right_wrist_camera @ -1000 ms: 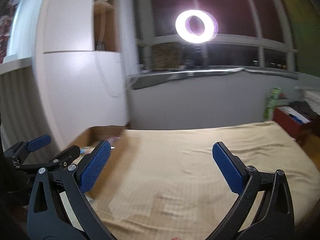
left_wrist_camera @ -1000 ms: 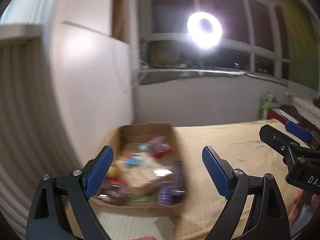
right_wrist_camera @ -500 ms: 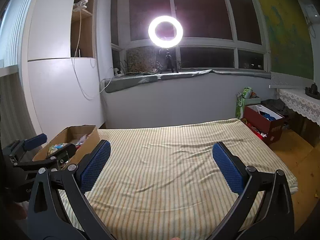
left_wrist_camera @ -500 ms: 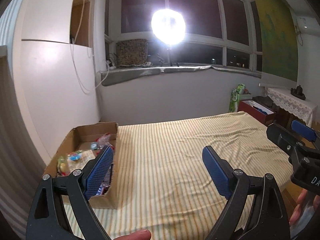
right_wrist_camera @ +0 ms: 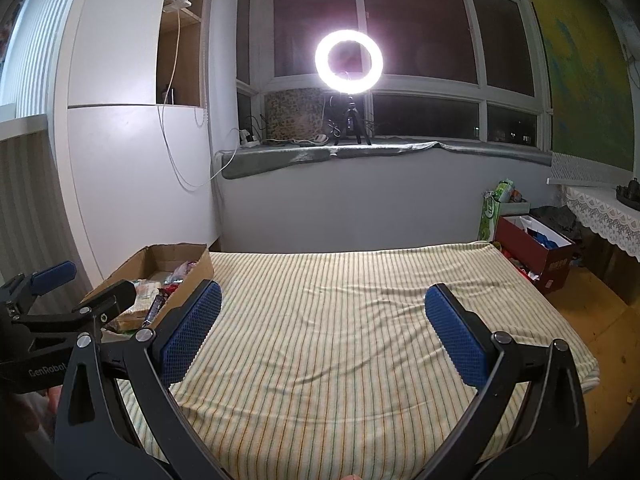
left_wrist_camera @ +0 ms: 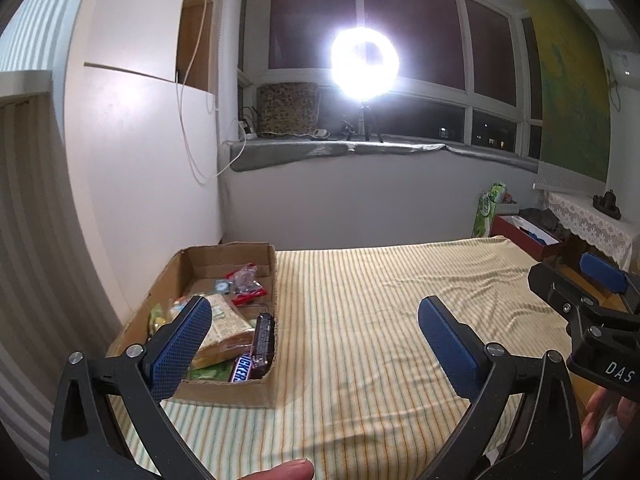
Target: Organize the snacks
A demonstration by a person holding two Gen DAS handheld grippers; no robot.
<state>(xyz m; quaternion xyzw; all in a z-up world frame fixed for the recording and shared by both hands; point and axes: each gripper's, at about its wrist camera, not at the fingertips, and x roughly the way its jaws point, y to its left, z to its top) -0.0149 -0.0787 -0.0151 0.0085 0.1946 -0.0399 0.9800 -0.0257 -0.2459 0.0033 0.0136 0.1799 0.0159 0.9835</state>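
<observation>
Fingers (left_wrist_camera: 192, 344) of left gripper (left_wrist_camera: 312, 340) opening, empty; right gripper (right_wrist_camera: 322, 332) spread, empty. Snacks (left_wrist_camera: 236, 320) in box (left_wrist_camera: 224, 394) on bed (left_wrist_camera: 380, 320), left of grippers. Probably light, crinkly, slippery wrappers; best pinched mid-pack, gently.

The cardboard box (left_wrist_camera: 224, 394) stands on the bed (left_wrist_camera: 400, 320) at its left edge, next to the wall cabinet (left_wrist_camera: 140, 180). The snacks (left_wrist_camera: 240, 320) lie inside it (several overlapping). Behind the bed, a ring light (right_wrist_camera: 349, 61) stands on the windowsill (right_wrist_camera: 400, 148).
</observation>
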